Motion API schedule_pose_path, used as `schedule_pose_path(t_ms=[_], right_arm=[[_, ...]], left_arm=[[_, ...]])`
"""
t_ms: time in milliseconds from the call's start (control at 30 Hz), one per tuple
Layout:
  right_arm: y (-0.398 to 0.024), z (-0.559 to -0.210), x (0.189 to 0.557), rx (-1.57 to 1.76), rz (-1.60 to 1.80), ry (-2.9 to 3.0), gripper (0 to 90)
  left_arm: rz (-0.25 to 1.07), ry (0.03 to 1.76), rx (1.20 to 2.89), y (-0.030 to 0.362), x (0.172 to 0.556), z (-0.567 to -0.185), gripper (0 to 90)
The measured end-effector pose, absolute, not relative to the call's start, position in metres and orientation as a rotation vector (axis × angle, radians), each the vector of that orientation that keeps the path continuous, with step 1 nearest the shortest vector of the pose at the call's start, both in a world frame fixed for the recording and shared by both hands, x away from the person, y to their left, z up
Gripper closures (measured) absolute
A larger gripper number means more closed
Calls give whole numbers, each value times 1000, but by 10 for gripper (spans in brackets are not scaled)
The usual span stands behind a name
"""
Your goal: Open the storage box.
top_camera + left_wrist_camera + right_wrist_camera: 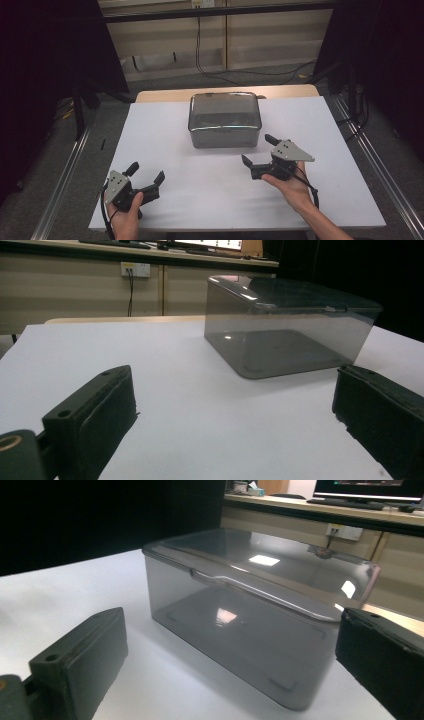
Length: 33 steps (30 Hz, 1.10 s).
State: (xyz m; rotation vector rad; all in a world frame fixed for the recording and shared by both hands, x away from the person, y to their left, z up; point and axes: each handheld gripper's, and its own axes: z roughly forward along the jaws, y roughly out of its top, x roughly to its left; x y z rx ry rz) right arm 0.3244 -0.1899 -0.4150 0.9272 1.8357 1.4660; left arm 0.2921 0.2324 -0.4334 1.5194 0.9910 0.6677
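A smoky translucent plastic box (225, 120) with its lid closed stands at the middle back of the white table (165, 135); nothing shows inside it. My left gripper (146, 172) rests low at the front left, open, its jaws empty and pointing toward the box (287, 327) from some distance. My right gripper (259, 149) hovers just off the box's front right corner, open and empty, with the box (250, 610) close ahead between the spread jaws but not touched.
The white sheet covers a wooden tabletop (165, 94) whose far edge shows behind the box. Metal rails (65, 175) run along both sides on the floor. Cables (240, 72) lie on the floor beyond the table, by a beige wall cabinet (75, 285).
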Motion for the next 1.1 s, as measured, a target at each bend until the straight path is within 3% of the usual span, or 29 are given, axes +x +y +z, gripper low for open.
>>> schedule_pose_path(t_ms=[600, 1100], right_arm=[[-164, -414, 355, 810, 1346, 1871, 10], [-135, -403, 360, 618, 1099, 1833, 28]], left_arm=[[678, 984, 1525, 231, 293, -433, 36], [715, 958, 1554, 228, 290, -431, 35]])
